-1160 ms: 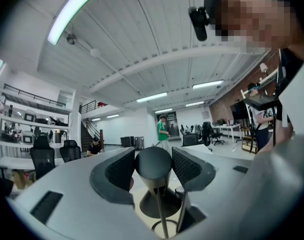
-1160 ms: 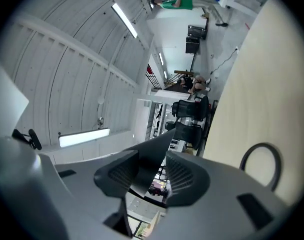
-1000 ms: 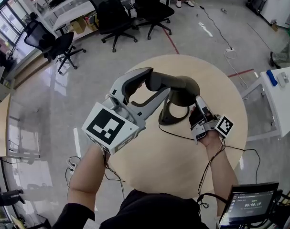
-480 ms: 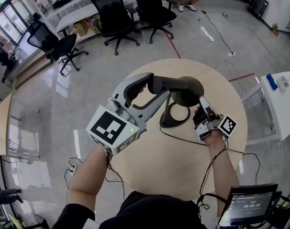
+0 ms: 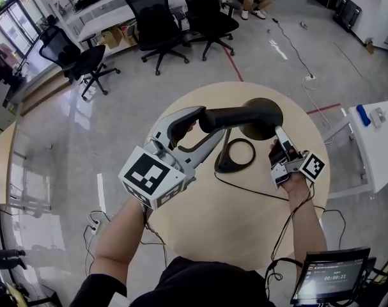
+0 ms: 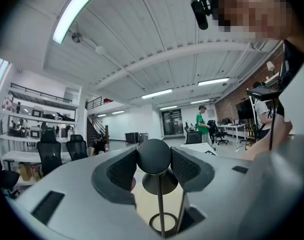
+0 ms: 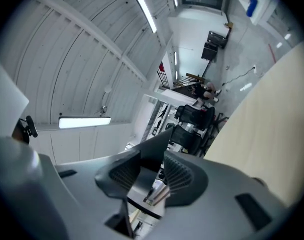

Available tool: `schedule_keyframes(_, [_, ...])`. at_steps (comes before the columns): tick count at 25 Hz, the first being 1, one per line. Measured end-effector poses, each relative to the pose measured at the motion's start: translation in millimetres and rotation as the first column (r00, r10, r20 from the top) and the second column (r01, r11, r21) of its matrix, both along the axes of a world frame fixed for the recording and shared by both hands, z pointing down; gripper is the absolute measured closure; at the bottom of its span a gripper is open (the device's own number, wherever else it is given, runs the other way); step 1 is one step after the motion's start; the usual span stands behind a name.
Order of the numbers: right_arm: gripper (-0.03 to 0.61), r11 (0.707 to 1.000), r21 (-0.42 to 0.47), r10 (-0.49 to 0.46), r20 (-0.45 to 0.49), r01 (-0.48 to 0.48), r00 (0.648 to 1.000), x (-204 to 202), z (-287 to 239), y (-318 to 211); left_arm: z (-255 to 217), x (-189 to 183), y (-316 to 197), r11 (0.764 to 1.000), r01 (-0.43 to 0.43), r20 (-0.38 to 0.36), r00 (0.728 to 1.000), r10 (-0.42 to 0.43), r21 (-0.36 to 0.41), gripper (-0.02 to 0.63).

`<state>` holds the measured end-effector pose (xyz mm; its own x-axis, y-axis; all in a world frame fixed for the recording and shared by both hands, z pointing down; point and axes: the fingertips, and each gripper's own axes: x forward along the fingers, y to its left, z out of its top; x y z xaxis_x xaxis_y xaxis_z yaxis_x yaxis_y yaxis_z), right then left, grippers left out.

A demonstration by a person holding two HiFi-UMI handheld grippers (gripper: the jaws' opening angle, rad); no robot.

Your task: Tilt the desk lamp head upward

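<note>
A dark grey desk lamp stands on the round wooden table [image 5: 238, 222]. Its ring base [image 5: 234, 156] rests on the tabletop, and its thick arm [image 5: 235, 116] runs about level to the round head [image 5: 263, 117]. My left gripper [image 5: 195, 118] is shut on the arm's rounded rear end [image 6: 154, 156], with both pads against it. The stem and ring base [image 6: 162, 220] show below the jaws. My right gripper [image 5: 279, 141] points up at the head's right edge and is shut on the head's thin dark rim [image 7: 147, 160], whose underside fills the gap between the pads.
The lamp's black cable [image 5: 251, 184] trails across the table toward my right arm. Black office chairs [image 5: 152, 24] stand on the grey floor beyond the table. At the right is a white side table [image 5: 372, 136], and a small screen [image 5: 323, 275] sits at the bottom right.
The lamp head has risen and swung to the right, so the arm now lies more level. Both grippers moved up and right with it and kept their holds.
</note>
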<state>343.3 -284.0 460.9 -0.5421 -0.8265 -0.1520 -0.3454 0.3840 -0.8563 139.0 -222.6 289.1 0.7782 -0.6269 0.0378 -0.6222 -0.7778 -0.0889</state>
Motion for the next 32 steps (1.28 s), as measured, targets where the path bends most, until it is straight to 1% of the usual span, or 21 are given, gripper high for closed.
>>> schedule_keyframes(6, [0.428, 0.999, 0.048, -0.001, -0.1, 0.006, 0.995, 8, -13, -2, 13, -5, 2, 1.0, 0.004, -0.016, 1.0, -0.004, -0.022, 0.393])
schedule_keyframes(12, [0.433, 0.995, 0.099, 0.024, -0.171, -0.008, 0.985, 22, -35, -4, 23, -4, 4, 0.999, 0.003, -0.02, 1.0, -0.004, -0.048, 0.394])
schedule_keyframes(15, [0.434, 0.991, 0.132, 0.03, -0.212, -0.002, 0.977, 22, -48, -7, 30, -10, 2, 0.997, 0.002, -0.029, 1.0, -0.004, -0.071, 0.396])
schedule_keyframes(20, [0.436, 0.99, 0.14, 0.025, -0.242, 0.009, 0.97, 19, -52, -6, 23, -19, 9, 0.999, -0.003, -0.03, 1.0, 0.002, -0.05, 0.394])
schedule_keyframes(23, [0.437, 0.991, 0.132, 0.045, -0.233, -0.014, 0.972, 25, -48, -7, 5, -18, 8, 0.999, -0.018, -0.05, 0.999, 0.016, -0.041, 0.394])
schedule_keyframes(24, [0.437, 0.991, 0.129, 0.047, -0.228, -0.018, 0.973, 26, -46, -8, 0, -17, 7, 0.999, -0.025, -0.043, 0.999, 0.023, -0.039, 0.394])
schedule_keyframes(26, [0.439, 0.992, 0.126, 0.047, -0.221, -0.019, 0.974, 27, -45, -8, -3, -11, 3, 0.998, -0.041, 0.011, 0.999, 0.042, -0.043, 0.394])
schedule_keyframes(28, [0.439, 0.991, 0.133, 0.044, -0.226, -0.014, 0.973, 26, -46, -9, 0, -6, -3, 0.995, -0.064, 0.091, 0.993, 0.07, -0.074, 0.394])
schedule_keyframes(30, [0.439, 0.991, 0.137, 0.04, -0.228, -0.009, 0.973, 27, -46, -10, 10, 1, -7, 0.988, -0.086, 0.176, 0.978, 0.108, -0.131, 0.394])
schedule_keyframes(32, [0.439, 0.991, 0.132, 0.038, -0.226, -0.008, 0.973, 28, -45, -10, 20, 5, -10, 0.982, -0.09, 0.243, 0.961, 0.13, -0.169, 0.394])
